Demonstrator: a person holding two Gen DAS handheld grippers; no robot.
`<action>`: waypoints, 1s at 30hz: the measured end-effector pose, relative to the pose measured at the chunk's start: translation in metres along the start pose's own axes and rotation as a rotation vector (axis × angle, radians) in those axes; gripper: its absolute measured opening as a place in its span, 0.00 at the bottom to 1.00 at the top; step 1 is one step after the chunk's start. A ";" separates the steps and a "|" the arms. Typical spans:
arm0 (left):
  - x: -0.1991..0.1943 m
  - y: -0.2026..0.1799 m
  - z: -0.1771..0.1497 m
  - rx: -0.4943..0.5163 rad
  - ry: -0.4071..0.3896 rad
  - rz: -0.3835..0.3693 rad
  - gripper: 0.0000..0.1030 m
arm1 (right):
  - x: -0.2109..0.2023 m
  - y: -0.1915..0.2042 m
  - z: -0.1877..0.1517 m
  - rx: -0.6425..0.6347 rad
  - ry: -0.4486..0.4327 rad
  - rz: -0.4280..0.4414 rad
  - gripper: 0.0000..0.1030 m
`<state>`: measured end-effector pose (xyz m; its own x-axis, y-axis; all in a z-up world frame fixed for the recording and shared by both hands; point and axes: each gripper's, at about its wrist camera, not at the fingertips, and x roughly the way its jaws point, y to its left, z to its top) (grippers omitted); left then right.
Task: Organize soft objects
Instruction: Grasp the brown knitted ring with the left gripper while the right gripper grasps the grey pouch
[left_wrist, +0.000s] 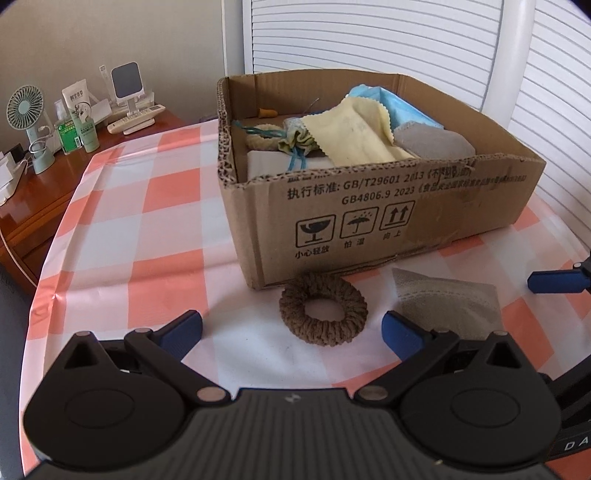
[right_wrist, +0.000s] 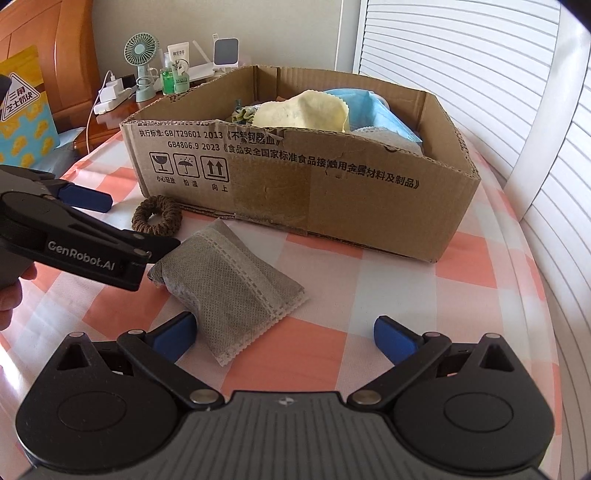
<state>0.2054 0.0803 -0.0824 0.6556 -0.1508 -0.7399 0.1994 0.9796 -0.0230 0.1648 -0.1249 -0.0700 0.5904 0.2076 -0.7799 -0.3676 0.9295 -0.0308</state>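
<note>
Left wrist view shows the bench (left_wrist: 122, 236) under a pink-and-white checked cloth, with an open cardboard box (left_wrist: 369, 206) standing on it toward the back. Inside the box lie a yellow cloth (left_wrist: 354, 136), a blue face mask (left_wrist: 391, 107), a grey pouch (left_wrist: 432, 142), a small drawstring bag (left_wrist: 297, 138) and a pale ring (left_wrist: 264, 134). On the bench in front of the box rests a grey mesh sachet (right_wrist: 229, 284), and just beside it, close to the box wall, a brown knitted scrunchie (left_wrist: 323, 310). Both lie loose on the cloth. The left gripper (left_wrist: 291, 330) has its blue pads spread wide, the scrunchie lying ahead between them, untouched. The right gripper (right_wrist: 284, 336) is likewise spread apart, its left pad just beside the sachet's near corner
</note>
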 end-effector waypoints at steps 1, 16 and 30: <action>0.001 0.000 0.000 0.003 -0.006 -0.002 1.00 | 0.000 0.000 0.000 -0.001 -0.001 0.000 1.00; -0.009 -0.015 0.003 0.062 -0.041 -0.056 0.55 | -0.001 0.000 -0.001 0.001 -0.005 -0.001 1.00; -0.024 0.008 -0.007 -0.031 -0.016 0.008 0.42 | -0.002 0.008 0.000 -0.035 -0.002 0.029 1.00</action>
<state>0.1863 0.0929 -0.0694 0.6691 -0.1444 -0.7290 0.1711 0.9845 -0.0380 0.1602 -0.1178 -0.0686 0.5803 0.2354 -0.7796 -0.4098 0.9117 -0.0298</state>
